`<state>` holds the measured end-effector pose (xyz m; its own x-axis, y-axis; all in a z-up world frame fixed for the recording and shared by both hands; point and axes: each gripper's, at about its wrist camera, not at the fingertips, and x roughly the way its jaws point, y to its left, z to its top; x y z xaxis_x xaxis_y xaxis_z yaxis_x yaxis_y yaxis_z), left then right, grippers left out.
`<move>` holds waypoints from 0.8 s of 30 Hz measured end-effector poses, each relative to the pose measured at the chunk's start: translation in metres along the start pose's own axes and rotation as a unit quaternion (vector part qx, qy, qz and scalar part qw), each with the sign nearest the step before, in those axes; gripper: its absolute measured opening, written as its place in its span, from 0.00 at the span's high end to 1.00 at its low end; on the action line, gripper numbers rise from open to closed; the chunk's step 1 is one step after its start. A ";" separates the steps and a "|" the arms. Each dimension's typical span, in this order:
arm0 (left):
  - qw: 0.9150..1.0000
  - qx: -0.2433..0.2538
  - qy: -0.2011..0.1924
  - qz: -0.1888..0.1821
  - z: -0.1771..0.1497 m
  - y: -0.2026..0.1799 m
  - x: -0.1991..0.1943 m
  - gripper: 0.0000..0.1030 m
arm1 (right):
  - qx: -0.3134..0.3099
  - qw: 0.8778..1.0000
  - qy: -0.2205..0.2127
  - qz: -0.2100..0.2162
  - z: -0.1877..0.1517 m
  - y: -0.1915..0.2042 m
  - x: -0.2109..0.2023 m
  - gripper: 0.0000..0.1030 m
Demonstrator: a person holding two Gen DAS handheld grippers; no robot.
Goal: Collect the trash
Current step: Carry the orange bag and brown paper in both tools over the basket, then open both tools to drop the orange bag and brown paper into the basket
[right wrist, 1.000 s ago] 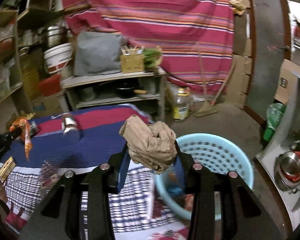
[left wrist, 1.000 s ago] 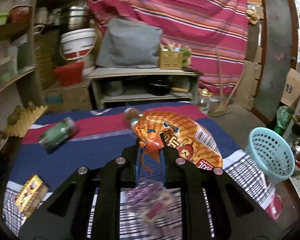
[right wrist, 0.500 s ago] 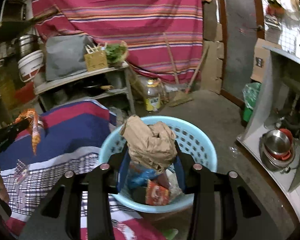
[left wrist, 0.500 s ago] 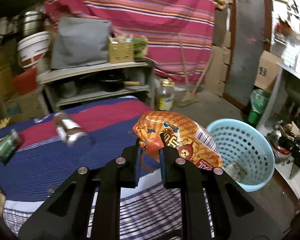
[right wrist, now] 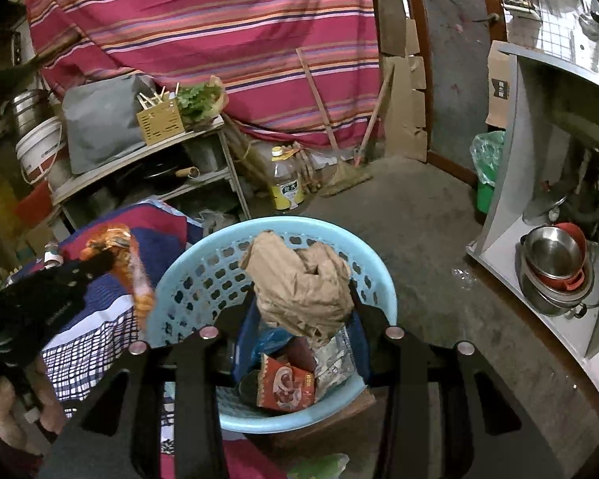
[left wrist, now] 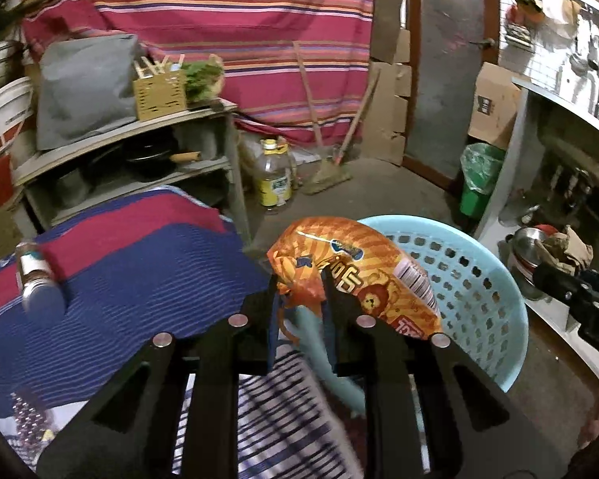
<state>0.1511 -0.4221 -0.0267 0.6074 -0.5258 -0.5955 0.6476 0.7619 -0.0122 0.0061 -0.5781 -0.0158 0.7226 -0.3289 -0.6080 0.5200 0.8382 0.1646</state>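
a second ago i was looking across the bench [left wrist: 112, 279] with its blue, red and checked woven cloth; now both views have swung over to the round pale-blue plastic basket [left wrist: 479, 291], its wall pierced with rows of small holes, standing beside the bench's edge. inside it i see a heap of crinkled wrappers [right wrist: 287, 387], one red and glossy. my left claw [left wrist: 299, 299] has the orange foil snack bag [left wrist: 355, 275] by its gathered, puckered neck, the puffed body hanging over the basket's near rim; its jaws are opening, though the pads look to me still on the neck. my right claw [right wrist: 303, 303] is clenched on a crumpled brown paper wad [right wrist: 299, 279], matte and creased, held directly above the basket's mouth. a small metal-ended can [left wrist: 36, 279] lies on its side on the blue stripes, well apart from the basket.
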 end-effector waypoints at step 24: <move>0.998 -0.035 -0.034 0.042 0.001 0.033 -0.026 0.08 | -0.009 1.000 0.014 0.001 -0.005 0.006 0.022 0.60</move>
<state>0.1574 -0.3834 -0.0113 0.6892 -0.4813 -0.5416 0.5606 0.8278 -0.0223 0.0229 -0.5777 -0.0316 0.7103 -0.3157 -0.6292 0.5105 0.8464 0.1516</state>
